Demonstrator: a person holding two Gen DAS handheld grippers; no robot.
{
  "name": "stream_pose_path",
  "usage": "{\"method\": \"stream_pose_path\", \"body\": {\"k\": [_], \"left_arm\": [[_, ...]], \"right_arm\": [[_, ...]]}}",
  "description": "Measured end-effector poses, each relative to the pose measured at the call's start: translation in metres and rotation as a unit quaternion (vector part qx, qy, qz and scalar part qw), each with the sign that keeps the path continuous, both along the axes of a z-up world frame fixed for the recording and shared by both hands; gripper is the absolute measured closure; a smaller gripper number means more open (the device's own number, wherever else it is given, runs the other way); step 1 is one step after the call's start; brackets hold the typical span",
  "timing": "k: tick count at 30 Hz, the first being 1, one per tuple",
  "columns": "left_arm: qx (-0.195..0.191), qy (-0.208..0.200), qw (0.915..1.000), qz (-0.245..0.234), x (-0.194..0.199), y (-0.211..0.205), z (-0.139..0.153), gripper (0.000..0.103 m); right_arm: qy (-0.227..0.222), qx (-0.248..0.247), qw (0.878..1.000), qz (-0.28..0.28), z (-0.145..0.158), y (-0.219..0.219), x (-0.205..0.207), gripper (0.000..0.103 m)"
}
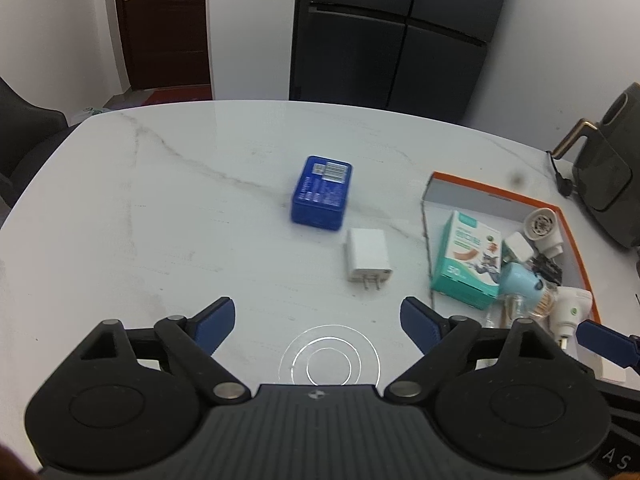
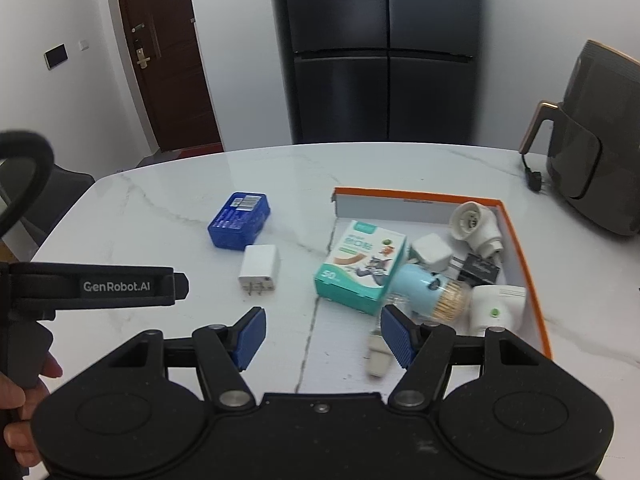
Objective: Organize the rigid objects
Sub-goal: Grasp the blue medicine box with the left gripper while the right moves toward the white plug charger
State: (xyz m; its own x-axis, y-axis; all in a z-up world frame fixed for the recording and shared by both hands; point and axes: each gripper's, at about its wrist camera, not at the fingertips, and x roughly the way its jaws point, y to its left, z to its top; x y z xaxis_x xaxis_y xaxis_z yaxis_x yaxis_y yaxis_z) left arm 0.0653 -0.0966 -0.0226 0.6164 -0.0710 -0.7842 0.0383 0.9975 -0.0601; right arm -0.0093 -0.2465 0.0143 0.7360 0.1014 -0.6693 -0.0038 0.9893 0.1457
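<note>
A blue box (image 1: 322,192) (image 2: 239,220) and a white plug charger (image 1: 368,260) (image 2: 259,269) lie on the marble table (image 1: 160,220), outside the orange-rimmed tray (image 1: 576,236) (image 2: 524,256). The tray holds a teal carton (image 1: 470,260) (image 2: 360,266), a light blue toothpick jar (image 2: 432,292), white adapters and a black clip. My left gripper (image 1: 318,322) is open and empty, just short of the charger. My right gripper (image 2: 322,338) is open and empty over the tray's near left edge, beside a small white piece (image 2: 378,354).
A dark air fryer (image 2: 592,148) with a cord stands at the table's right back. A black fridge (image 2: 380,52) and a brown door (image 2: 168,56) are behind. A dark chair (image 1: 24,128) stands at the left. The left hand-held unit (image 2: 100,286) shows in the right wrist view.
</note>
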Motion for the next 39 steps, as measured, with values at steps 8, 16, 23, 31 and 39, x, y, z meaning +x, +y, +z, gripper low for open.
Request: {"method": "stream_pose_path", "body": {"k": [8, 16, 23, 31, 39], "left_arm": [[0.010, 0.008, 0.9999, -0.008, 0.025, 0.016, -0.007, 0.007], [0.019, 0.014, 0.9991, -0.036, 0.093, 0.008, -0.029, 0.006], [0.039, 0.030, 0.9968, -0.063, 0.155, -0.015, -0.061, 0.005], [0.045, 0.038, 0.9955, -0.073, 0.185, -0.018, -0.087, 0.036], [0.043, 0.027, 0.9954, -0.081, 0.146, 0.029, -0.069, 0.041]], "right_arm": [[0.008, -0.003, 1.000, 0.007, -0.008, 0.022, 0.018, 0.025], [0.020, 0.004, 1.000, -0.001, -0.020, 0.031, 0.036, 0.025], [0.036, 0.011, 0.999, -0.010, -0.035, 0.033, 0.049, 0.025], [0.048, 0.016, 0.999, -0.010, -0.045, 0.038, 0.071, 0.025], [0.060, 0.010, 0.998, 0.014, -0.056, 0.059, 0.111, 0.025]]}}
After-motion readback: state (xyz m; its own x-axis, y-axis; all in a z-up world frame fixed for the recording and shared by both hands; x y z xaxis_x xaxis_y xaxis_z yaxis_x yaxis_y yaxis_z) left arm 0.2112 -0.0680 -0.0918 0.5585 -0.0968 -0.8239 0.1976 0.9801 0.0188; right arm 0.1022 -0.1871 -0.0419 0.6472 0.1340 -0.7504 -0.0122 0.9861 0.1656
